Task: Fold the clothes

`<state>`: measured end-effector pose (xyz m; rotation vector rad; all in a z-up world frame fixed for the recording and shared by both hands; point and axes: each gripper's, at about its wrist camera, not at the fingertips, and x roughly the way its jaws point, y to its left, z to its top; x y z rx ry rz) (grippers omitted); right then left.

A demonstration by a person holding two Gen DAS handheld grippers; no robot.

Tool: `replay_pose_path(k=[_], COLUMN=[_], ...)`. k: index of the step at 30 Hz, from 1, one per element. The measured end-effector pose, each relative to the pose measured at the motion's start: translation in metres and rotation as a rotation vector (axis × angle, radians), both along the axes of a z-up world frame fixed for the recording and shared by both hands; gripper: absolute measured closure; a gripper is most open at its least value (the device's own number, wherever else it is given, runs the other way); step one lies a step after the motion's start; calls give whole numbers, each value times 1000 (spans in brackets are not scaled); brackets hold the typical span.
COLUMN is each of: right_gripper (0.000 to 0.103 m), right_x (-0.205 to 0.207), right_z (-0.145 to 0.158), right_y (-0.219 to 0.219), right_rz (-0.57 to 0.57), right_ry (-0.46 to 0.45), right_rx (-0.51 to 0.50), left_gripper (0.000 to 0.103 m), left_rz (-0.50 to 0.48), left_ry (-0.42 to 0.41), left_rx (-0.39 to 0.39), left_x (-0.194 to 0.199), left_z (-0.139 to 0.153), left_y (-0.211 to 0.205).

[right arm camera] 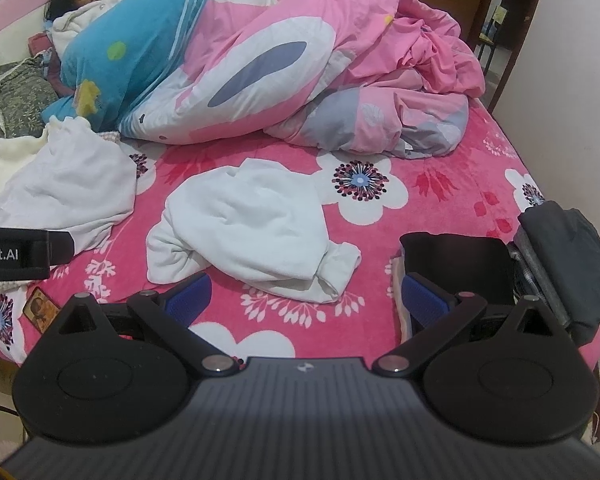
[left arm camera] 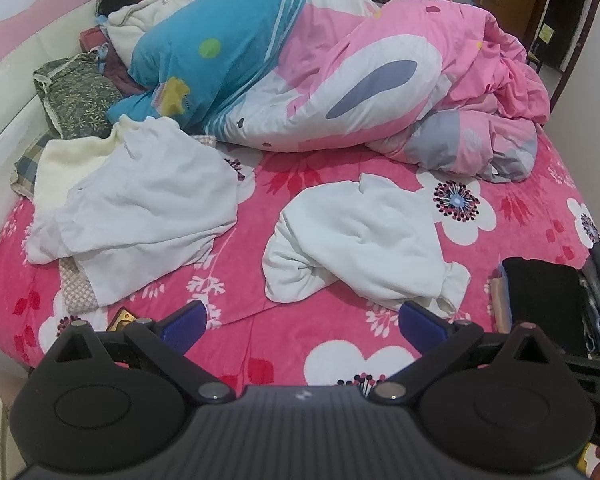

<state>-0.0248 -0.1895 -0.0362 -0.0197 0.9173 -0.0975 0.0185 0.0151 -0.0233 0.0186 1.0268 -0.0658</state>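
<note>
Your right gripper (right arm camera: 306, 300) hangs spread wide and empty at lower centre; a crumpled white garment (right arm camera: 248, 228) lies mid-frame on the pink bed (right arm camera: 440, 208).

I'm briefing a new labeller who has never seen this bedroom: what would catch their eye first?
The bright pink flower-print bedsheet fills both views. A crumpled white garment lies at its middle, just ahead of the open left gripper and open right gripper. Behind it a bulky pink, white and blue quilt covers a person lying at the far left.
</note>
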Motion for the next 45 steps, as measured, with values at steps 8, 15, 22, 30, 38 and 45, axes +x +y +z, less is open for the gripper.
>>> replay_pose_path(k=[8, 15, 22, 30, 38, 45], right_gripper=[1, 1, 1, 1, 1, 1], right_x=[0, -15, -21, 15, 75, 120], right_z=[-3, -3, -4, -15, -38, -84], right_y=[7, 10, -2, -37, -71, -74], right_rz=[-46, -105, -109, -21, 172, 322], right_ry=[17, 14, 10, -70, -159, -196], right_rx=[-2, -4, 15, 106, 123, 103], left_gripper=[0, 0, 0, 0, 0, 0], left_rz=[-40, -107, -143, -39, 88, 191], left_ry=[32, 28, -40, -89, -43, 6], left_rx=[-16, -77, -178, -183, -97, 30], left_x=[12, 16, 22, 46, 77, 92], left_z=[-12, -26, -30, -29, -46, -86], left_y=[8, 11, -1, -14, -30, -14])
